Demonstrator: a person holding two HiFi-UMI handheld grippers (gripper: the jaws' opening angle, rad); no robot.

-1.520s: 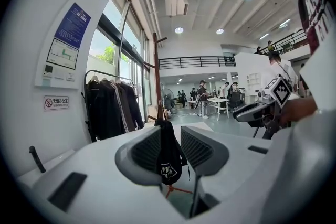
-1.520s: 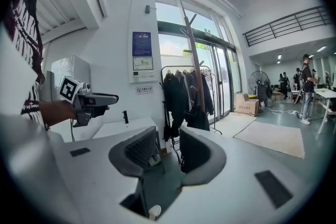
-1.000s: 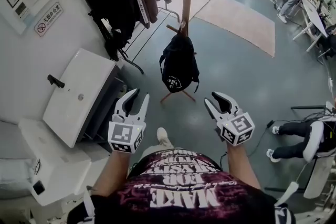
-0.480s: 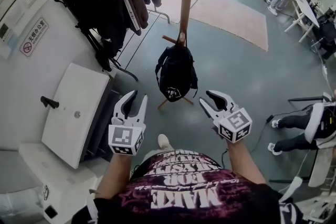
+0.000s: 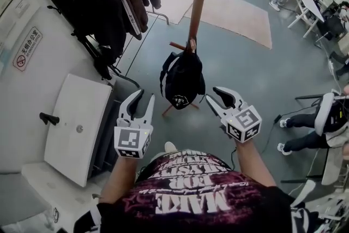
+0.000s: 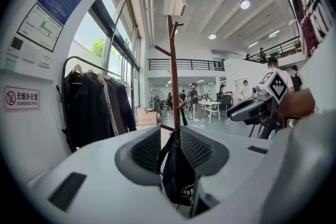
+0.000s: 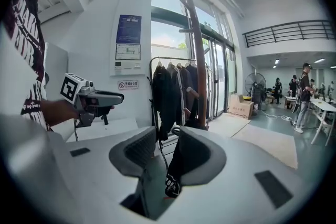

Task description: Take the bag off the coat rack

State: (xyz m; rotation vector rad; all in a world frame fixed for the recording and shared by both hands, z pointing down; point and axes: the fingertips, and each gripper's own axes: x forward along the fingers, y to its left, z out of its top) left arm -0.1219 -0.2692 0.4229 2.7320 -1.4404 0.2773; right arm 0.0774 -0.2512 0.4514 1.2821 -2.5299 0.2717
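bag (image 5: 182,82): black, hangs from low peg of coat rack (image 5: 197,3); contents not visible
coat rack: top cut off, feet partly behind bag
left hand-held gripper (image 5: 145,95): released, near coat rack
right hand-held gripper (image 5: 211,97): released, same

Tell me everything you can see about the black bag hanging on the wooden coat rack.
The bag is a black backpack of soft-looking fabric, with a white printed patch low on its front. It hangs upright by its top from a low peg on the wooden coat rack, its straps drooping at its sides. Nothing else touches it.
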